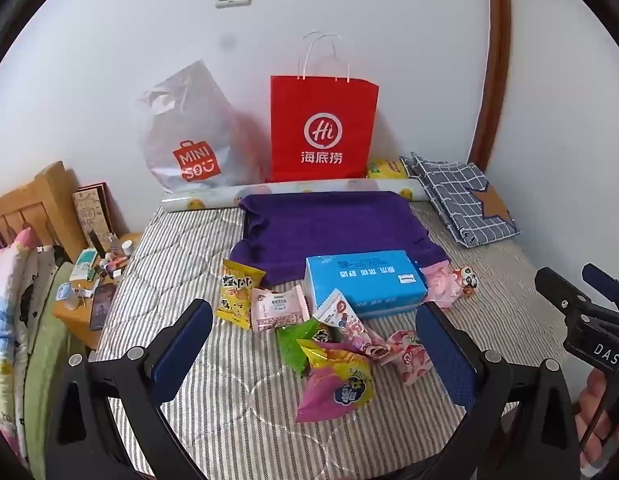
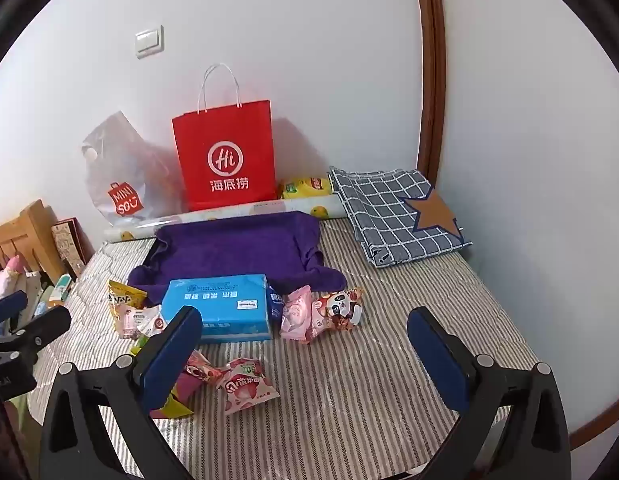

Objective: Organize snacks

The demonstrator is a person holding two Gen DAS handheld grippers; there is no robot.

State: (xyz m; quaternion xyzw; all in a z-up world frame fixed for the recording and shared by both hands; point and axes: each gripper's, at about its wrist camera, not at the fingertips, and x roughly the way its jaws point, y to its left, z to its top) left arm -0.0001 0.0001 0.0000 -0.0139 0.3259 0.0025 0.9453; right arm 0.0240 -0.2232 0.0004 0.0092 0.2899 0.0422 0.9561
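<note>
Hovering over the striped bed [image 1: 181, 264], both my left fingers [image 1: 314, 344] and right fingers [image 2: 305, 354] gape fully, empty. Blue tissue pack [image 1: 363, 280]: soft, squashy. Snack packets [image 1: 333, 372] beside it are light, crinkly, slippery; I'd pinch sealed edges. My left finger hides some.

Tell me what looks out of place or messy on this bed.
The snack packets lie scattered and overlapping on the striped bedding in front of the blue tissue pack, some crumpled; two more sit apart at its right. Nothing looks spilled or torn.
</note>
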